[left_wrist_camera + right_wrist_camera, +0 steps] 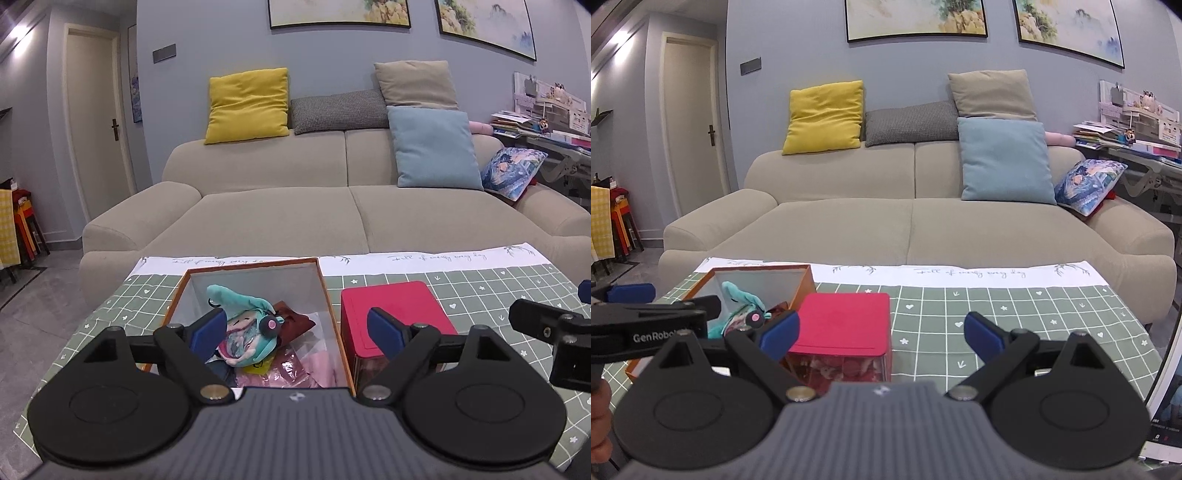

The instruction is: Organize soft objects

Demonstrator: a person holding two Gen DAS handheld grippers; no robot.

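Left wrist view: left gripper (297,328) jaws spread wide, holding nothing, above the orange-rimmed box (334,321).
Soft toy: teal plush doll (245,332) lies inside the box on pink and maroon fabrics.
Edges: box's right wall just beside the red-lidded box (395,310); green grid tablecloth (498,288) bare to the right.
Right wrist view: right gripper (881,332) jaws released, empty, over the red-lidded box (846,321).
Only here: the container's clear front, small items inside; the tablecloth's (1034,314) right edge.

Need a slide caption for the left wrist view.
Open left hand-held gripper hovers over orange box holding teal plush doll, red-lidded box beside it.
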